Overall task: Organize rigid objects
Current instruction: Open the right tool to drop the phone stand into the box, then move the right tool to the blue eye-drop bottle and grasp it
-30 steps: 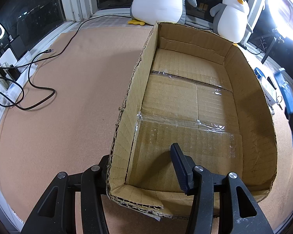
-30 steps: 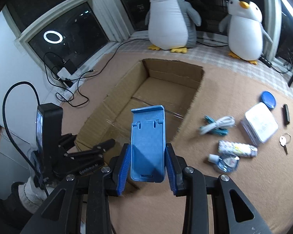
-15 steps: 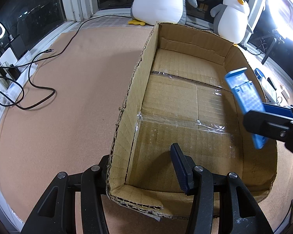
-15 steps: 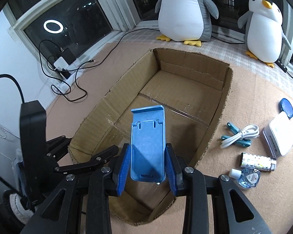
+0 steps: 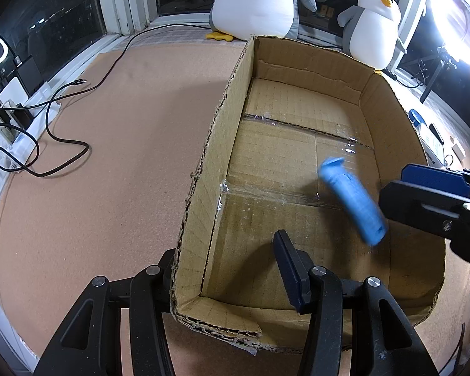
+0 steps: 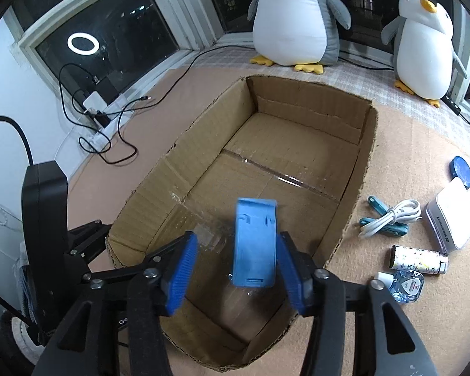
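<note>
An open cardboard box (image 5: 216,144) (image 6: 365,169) lies on the cork-coloured floor. A blue phone stand (image 6: 255,244) (image 5: 351,200), blurred by motion, hangs loose over the box's near half. My right gripper (image 6: 233,242) (image 5: 432,188) is open above the box, jaws wide; the stand sits close to its right pad, away from the left one. My left gripper (image 5: 225,250) is open and straddles the box's near left corner. One of its fingers (image 5: 289,269) is inside the box; the other is hidden behind the wall. The box floor is bare.
Right of the box lie a white cable with teal clips (image 6: 388,217), a white case (image 6: 451,216), a blue round lid (image 6: 460,170), a patterned tube (image 6: 418,258), a small bottle (image 6: 404,285). Two plush penguins (image 6: 293,15) stand behind. Black cables (image 5: 47,119) trail left.
My right gripper carried the blue stand over the box, then opened; the stand has left its grip and is dropping, blurred. The left gripper and box have stayed put.
</note>
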Demonstrator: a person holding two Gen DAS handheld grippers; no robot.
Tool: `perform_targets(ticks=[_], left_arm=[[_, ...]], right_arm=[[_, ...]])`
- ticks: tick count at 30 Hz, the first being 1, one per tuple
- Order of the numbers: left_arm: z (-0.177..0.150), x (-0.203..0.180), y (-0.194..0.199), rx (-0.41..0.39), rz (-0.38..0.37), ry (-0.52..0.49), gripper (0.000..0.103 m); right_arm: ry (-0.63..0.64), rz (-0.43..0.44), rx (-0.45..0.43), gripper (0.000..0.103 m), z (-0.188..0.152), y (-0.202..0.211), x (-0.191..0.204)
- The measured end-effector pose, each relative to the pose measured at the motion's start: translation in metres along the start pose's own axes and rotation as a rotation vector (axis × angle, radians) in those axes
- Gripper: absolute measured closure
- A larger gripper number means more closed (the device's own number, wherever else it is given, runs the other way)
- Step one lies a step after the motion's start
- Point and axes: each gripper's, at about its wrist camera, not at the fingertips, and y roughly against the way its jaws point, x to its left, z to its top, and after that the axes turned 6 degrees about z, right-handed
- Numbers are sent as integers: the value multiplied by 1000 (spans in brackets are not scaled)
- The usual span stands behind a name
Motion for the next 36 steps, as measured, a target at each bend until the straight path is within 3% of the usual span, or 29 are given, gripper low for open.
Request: perform_targets(ticks=[12,17,19,21,29,36], left_arm=[[0,0,0,0,0,-1,49],[0,0,0,-1,0,-1,49],[0,0,0,-1,0,0,49],[0,0,0,-1,0,0,49],[-1,1,0,-1,2,-3,49],[-1,1,0,-2,3,-3,49]], right_arm=[[-86,26,-84,54,-15,43,-24],[-139,-11,-119,53,-35,73,-51],[-155,-35,-125,52,-44,81,-62],[-179,-56,-123,44,-54,87,-76],[-237,-95,-109,43,-73,87,-119],[-248,-60,-75,43,-65,63,-136]])
